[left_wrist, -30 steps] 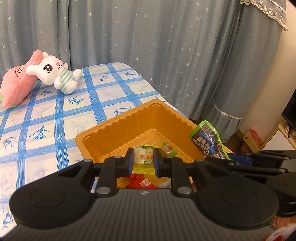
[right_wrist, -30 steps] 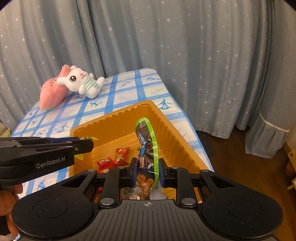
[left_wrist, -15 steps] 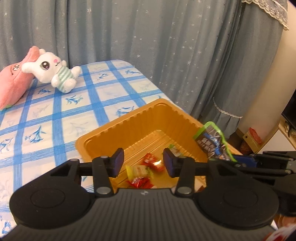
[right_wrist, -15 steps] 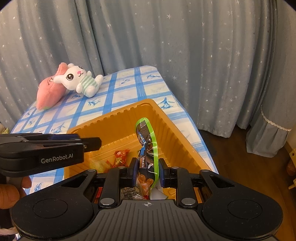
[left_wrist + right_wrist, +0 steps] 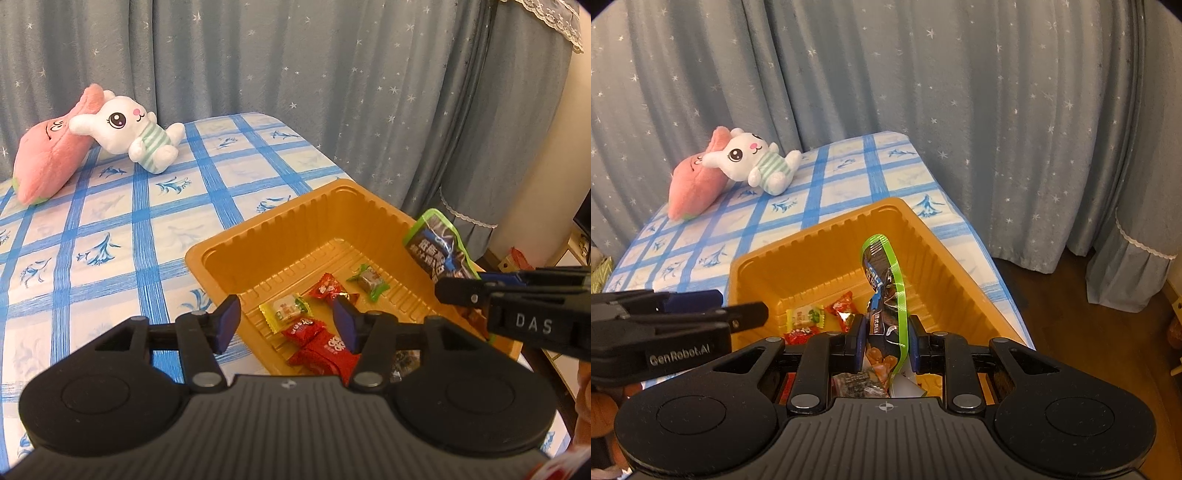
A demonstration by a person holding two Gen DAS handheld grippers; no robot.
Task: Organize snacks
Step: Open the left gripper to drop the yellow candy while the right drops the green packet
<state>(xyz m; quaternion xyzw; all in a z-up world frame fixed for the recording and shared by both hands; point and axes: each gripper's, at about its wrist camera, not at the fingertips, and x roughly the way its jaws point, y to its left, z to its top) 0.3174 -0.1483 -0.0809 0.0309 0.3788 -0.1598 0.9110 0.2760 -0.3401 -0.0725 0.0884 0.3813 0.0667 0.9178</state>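
An orange plastic tray (image 5: 295,221) (image 5: 820,254) sits on the blue-checked tablecloth. It holds a yellow candy (image 5: 286,309) (image 5: 805,316), red candies (image 5: 330,288) (image 5: 844,304) and a green-wrapped candy (image 5: 370,281). My left gripper (image 5: 286,325) is open and empty above the tray's near left part. It shows from the side in the right wrist view (image 5: 746,314). My right gripper (image 5: 884,343) is shut on a dark snack bag with a green edge (image 5: 886,295) (image 5: 437,247), held upright over the tray's right side.
A white plush bunny (image 5: 129,136) (image 5: 753,162) leans on a pink plush (image 5: 48,162) at the table's far left. Blue star curtains hang behind. The table's right edge drops to a dark wood floor (image 5: 1071,302).
My left gripper opened and let go of the yellow candy, which now lies in the tray. The left gripper pulled back and up. The right gripper still holds the bag.
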